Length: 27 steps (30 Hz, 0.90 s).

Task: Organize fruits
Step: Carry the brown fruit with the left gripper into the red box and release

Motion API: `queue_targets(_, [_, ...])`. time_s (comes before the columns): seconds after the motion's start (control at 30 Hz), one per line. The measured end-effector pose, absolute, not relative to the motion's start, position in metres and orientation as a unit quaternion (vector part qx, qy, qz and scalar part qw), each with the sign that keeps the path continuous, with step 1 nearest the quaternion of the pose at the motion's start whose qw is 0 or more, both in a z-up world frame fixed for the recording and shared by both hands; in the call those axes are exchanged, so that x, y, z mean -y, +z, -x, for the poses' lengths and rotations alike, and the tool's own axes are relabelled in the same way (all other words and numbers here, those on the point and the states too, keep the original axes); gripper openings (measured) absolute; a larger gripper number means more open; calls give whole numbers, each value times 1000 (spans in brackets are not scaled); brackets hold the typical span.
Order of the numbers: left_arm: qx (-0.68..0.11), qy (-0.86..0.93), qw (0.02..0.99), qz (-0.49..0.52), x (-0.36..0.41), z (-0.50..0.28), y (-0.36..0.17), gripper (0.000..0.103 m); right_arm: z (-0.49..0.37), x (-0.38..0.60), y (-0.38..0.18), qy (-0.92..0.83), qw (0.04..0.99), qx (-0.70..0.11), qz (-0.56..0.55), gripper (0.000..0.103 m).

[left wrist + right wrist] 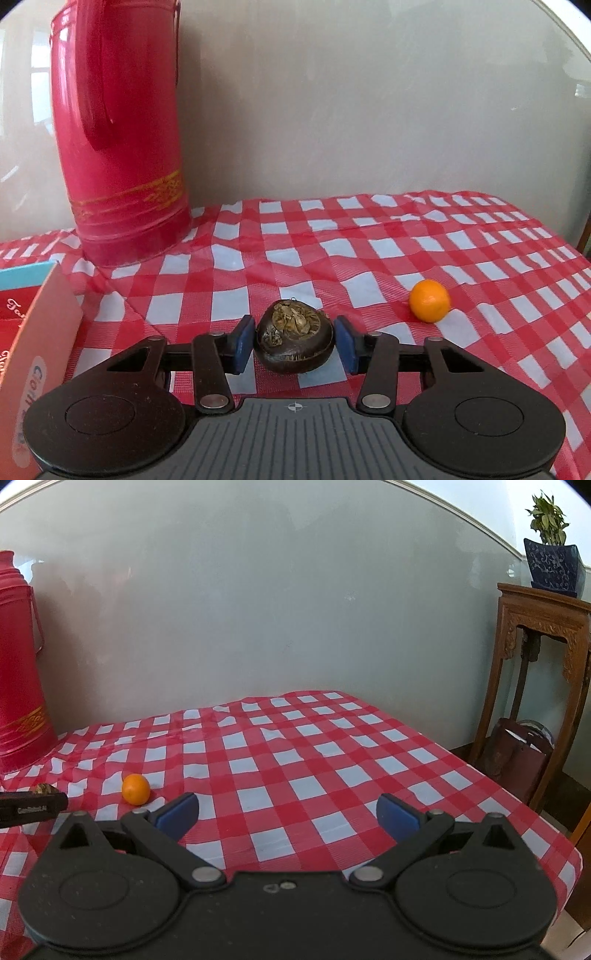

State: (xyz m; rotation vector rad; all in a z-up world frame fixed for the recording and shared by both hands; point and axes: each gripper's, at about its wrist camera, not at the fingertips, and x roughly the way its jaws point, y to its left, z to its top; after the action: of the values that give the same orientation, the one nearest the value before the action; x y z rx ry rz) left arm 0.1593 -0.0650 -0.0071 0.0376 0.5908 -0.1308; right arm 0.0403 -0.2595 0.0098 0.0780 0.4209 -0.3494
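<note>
Red-and-white checked cloth [369, 258] over the surface. Left gripper [294, 343] low over cloth, blue pads [243, 345] pressed to both sides of dark brown fruit [294, 341] w/ dried yellowish top; clamped on it, fruit apparently resting on cloth. Small orange [429, 300] on cloth just right of brown fruit & slightly beyond, clear of pads. Tall red thermos [118, 147] w/ gold band upright far left of brown fruit, by the wall. Red/blue printed carton [33, 332] at near left of brown fruit, partly cut off by frame edge. Right gripper [288, 816] above bare cloth, right of orange [136, 789], jaws wide apart, nothing between. Wooden stand [543, 657] w/ blue potted plant [552, 563] off past the surface's right edge, far from orange.
</note>
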Motion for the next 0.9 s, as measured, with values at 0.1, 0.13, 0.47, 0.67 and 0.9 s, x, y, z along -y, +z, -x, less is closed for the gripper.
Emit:
queue_targets(0.1, [-282,-65,957,-17,62,-152,0,47,-41,257,10,-170,963,-208,-37,97])
queue_targets(0.13, [-278,-65,958,-16,60,-148,3,47,-41,256,10,-169,963,-207,-36,97])
queue_targets(0.47, [-241,-36,970,-5,23,-117,26,47,-45,233,11,-147,967,-210,-15,97])
queue_targets(0.67, [-234,-7,972,11,-12,-94,32,47,-47,214,12,-128,970,-207,-4,97])
queue_targets(0.9, [-215,23,976,19,-42,-64,39,47,-47,191,14,-104,974,-199,15,97])
